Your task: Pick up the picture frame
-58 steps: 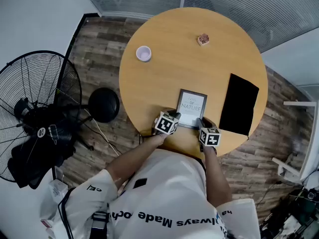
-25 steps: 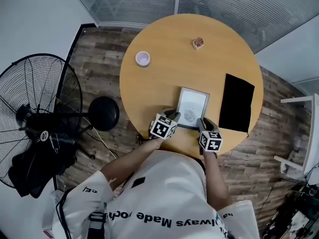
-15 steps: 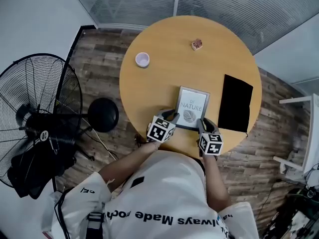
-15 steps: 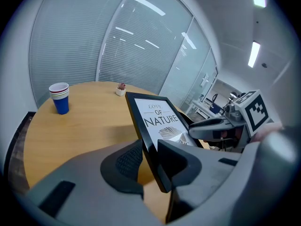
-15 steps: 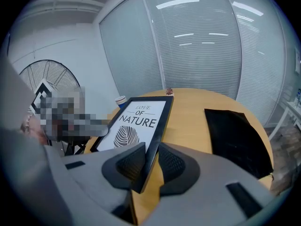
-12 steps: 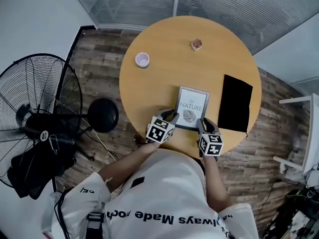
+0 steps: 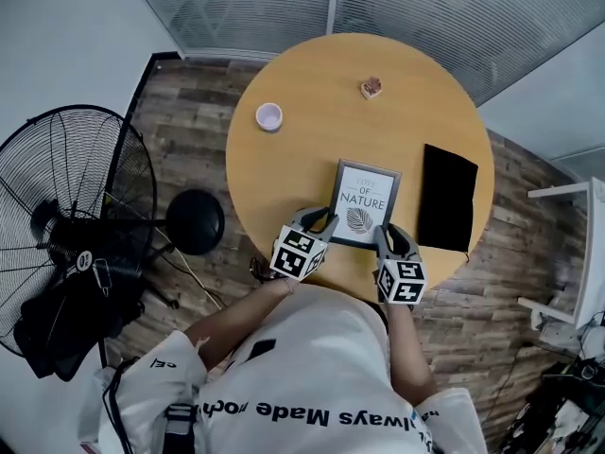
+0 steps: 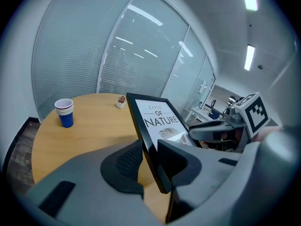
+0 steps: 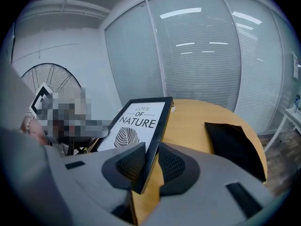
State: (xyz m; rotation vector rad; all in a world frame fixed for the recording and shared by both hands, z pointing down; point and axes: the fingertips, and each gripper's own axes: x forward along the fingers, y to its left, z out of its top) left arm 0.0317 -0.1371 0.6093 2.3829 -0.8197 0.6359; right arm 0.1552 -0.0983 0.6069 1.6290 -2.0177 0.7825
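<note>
**Gripping picture frame two-handed at near edge of table**

Pinching the picture frame (image 7: 364, 201) (image 8: 157, 119) (image 9: 136, 124) at its near-left corner with the left gripper (image 7: 317, 220) (image 8: 149, 159), jaws pressed onto the black border, one pad on each face. Doing the same at the near-right corner with the right gripper (image 7: 383, 236) (image 9: 149, 166), jaws narrowed down to the frame's thickness, nothing else in between.

Holding the frame tilted, near edge raised in the jaws, print side up, "LOVE OF NATURE" reading toward the person. Not showing clearly whether the far edge is touching the top.

Working at the front of a round wooden table (image 7: 312, 159). Sharing it with:
- black flat pad (image 7: 447, 197) (image 9: 233, 142), just right of the frame, not touching
- stack of cups (image 7: 269, 116) (image 8: 64, 112), far left, well apart
- small potted item (image 7: 371, 87), far side, well apart

Standing on a wood-plank floor (image 7: 180, 112). Flanking the table on the left: black pedestal fan (image 7: 71, 225). Backing it all: glass wall with blinds (image 7: 425, 8).
</note>
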